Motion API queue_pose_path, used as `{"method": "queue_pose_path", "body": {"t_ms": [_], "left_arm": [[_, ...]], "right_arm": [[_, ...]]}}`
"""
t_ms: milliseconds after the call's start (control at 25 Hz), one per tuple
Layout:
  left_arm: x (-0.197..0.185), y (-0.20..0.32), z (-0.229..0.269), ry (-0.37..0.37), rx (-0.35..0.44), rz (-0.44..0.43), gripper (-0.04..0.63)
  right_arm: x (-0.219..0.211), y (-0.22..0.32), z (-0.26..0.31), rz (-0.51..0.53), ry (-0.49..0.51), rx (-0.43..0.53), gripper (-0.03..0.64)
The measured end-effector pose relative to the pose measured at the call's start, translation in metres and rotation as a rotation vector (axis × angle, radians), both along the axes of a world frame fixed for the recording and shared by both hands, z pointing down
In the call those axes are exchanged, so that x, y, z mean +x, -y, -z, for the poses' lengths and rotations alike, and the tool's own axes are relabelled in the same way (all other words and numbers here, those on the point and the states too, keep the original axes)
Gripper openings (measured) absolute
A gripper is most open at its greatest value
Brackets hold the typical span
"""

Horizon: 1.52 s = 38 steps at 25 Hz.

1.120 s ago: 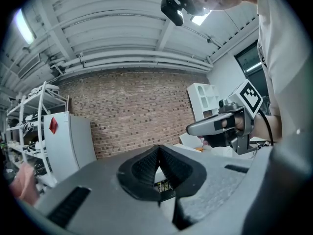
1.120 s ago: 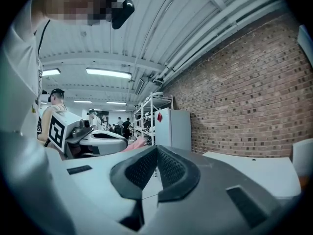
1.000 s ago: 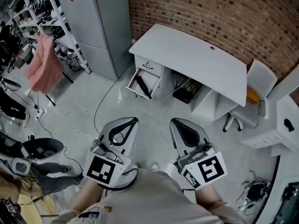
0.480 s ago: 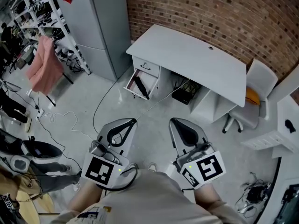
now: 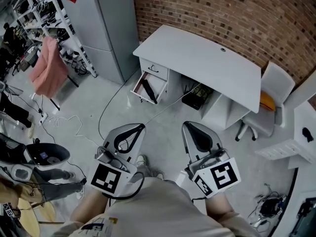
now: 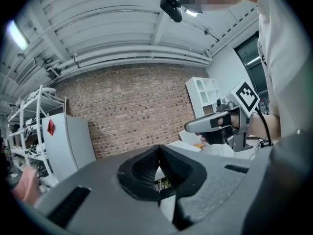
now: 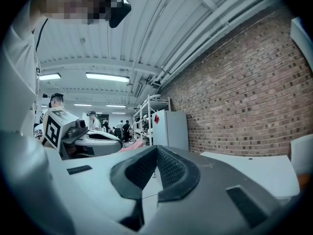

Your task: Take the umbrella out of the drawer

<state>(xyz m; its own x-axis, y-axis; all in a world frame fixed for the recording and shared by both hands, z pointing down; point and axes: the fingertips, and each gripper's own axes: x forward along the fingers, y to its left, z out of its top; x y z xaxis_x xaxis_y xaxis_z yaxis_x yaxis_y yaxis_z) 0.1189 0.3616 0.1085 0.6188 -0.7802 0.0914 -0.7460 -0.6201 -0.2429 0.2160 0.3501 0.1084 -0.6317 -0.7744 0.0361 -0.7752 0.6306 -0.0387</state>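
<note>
Left gripper (image 5: pixel 142 127), right gripper (image 5: pixel 187 125) shifted; one drawer (image 5: pixel 143 86) open.

— What encloses the room?

— A red brick wall (image 5: pixel 222 9) runs along the back, above a pale grey concrete floor (image 5: pixel 163 127). Overhead, a white ribbed ceiling (image 7: pixel 146 33) carries long fluorescent strip lights (image 7: pixel 105 76).

— And the furniture?

— A white curved worktop (image 5: pixel 202 58) stands against the brick, with a white office chair (image 5: pixel 274 80) just beside its right end. To its left stands a tall grey metal cabinet (image 5: pixel 108 23), then white open metal shelving (image 5: pixel 49 9) with a pink cloth (image 5: pixel 47 68) hanging beside it. A thin dark cable (image 5: pixel 99 121) trails over the floor.
</note>
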Motion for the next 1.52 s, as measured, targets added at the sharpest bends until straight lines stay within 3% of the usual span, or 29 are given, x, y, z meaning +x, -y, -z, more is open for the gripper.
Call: {"method": "queue_pose_path", "body": {"t_ms": [640, 1520], "left_arm": [[-0.023, 0.046, -0.016, -0.035, -0.012, 0.029, 0.008], [-0.111, 0.195, -0.042, -0.058, -0.07, 0.051, 0.008]], "right_arm": [[-0.037, 0.04, -0.009, 0.075, -0.01, 0.023, 0.008], [-0.118, 0.197, -0.036, 0.081, -0.059, -0.039, 0.008]]}}
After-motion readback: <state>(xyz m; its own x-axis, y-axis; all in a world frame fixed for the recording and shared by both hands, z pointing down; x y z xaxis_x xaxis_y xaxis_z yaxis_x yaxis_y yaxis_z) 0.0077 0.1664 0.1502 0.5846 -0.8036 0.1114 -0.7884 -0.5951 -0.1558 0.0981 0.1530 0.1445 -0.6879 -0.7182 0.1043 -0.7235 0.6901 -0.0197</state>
